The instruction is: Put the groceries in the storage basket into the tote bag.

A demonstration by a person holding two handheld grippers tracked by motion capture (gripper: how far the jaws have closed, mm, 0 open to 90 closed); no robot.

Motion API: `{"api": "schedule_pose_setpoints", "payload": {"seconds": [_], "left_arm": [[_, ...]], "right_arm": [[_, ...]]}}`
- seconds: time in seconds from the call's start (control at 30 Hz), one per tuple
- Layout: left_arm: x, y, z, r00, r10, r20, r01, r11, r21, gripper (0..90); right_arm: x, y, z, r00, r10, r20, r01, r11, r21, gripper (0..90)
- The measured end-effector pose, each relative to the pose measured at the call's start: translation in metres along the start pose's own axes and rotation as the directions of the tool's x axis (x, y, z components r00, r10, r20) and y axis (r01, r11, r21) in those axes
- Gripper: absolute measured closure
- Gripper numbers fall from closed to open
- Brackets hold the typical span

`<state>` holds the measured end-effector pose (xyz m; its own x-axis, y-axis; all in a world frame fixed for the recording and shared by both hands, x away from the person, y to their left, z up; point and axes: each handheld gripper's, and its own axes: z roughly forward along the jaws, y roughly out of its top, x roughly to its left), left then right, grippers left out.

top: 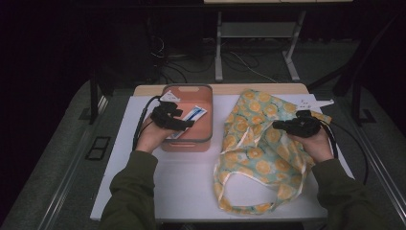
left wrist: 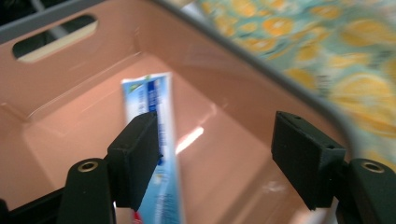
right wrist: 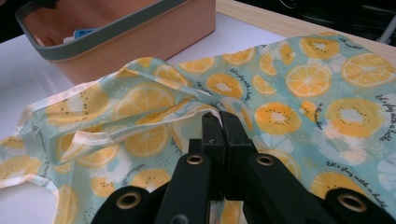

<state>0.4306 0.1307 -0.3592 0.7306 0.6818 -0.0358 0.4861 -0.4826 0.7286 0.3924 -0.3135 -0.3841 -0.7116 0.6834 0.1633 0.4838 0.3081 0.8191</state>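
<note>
On a white table (top: 191,187), toward its far edge left of centre, sits a rectangular bin (top: 187,142) of smooth salmon-pink plastic with a grey rim and slot handles cut into its short walls. Inside it lies a flat blue-and-white toothpaste tube (left wrist: 159,154), resting on the glossy floor of the bin. The left gripper (top: 173,120) hangs over the bin's near left part with its black, blocky fingers (left wrist: 135,156) spread wide apart and holding nothing. In the left gripper view the tube runs beneath and just beside the left finger, while the right finger stands clear of it, near the bin's side wall.

To the right of the bin, across the table's right half, a soft tote bag (top: 256,148) of thin, crinkled cloth lies flat, pale teal printed with orange citrus slices, its looped handles toward the near edge. Its left edge comes just beside the bin. The right gripper (top: 294,125) rests at the bag's far right part, its fingers (right wrist: 212,140) pressed together on a raised fold of the cloth.
</note>
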Motion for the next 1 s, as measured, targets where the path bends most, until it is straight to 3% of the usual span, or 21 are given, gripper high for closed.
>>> {"api": "schedule_pose_setpoints", "payload": {"seconds": [0.17, 0.4, 0.67, 0.8, 0.87, 1.0], "left_arm": [[0.009, 0.014, 0.023, 0.9987, -0.001, -0.051, 0.006, 0.9947, 0.102, 32.7], [0.016, 0.016, 0.054, 0.9951, -0.018, -0.097, 0.038, 0.9785, 0.203, 29.3], [0.017, 0.007, 0.076, 0.9889, -0.021, -0.147, 0.065, 0.9506, 0.303, 26.4], [0.018, 0.005, 0.081, 0.9886, -0.03, -0.148, 0.08, 0.9344, 0.347, 28.7], [0.019, 0.005, 0.082, 0.9874, -0.045, -0.152, 0.096, 0.9307, 0.353, 30.8], [0.019, 0.003, 0.087, 0.9834, -0.046, -0.176, 0.114, 0.9102, 0.398, 34.8]], "right_arm": [[0.001, 0.0, 0.0, 1.0, -0.006, -0.006, 0.006, 1.0, -0.001, 89.4], [0.003, 0.001, 0.0, 0.9999, -0.01, -0.014, 0.009, 1.0, -0.003, 89.4], [0.004, 0.001, 0.0, 0.9997, -0.017, -0.018, 0.017, 1.0, 0.001, 89.4], [0.005, 0.001, 0.001, 0.9996, -0.021, -0.019, 0.021, 1.0, 0.003, 89.5], [0.005, 0.001, 0.001, 0.9996, -0.022, -0.018, 0.022, 1.0, 0.004, 89.4], [0.005, 0.0, 0.0, 0.9996, -0.022, -0.015, 0.022, 1.0, 0.006, 89.4]]}}
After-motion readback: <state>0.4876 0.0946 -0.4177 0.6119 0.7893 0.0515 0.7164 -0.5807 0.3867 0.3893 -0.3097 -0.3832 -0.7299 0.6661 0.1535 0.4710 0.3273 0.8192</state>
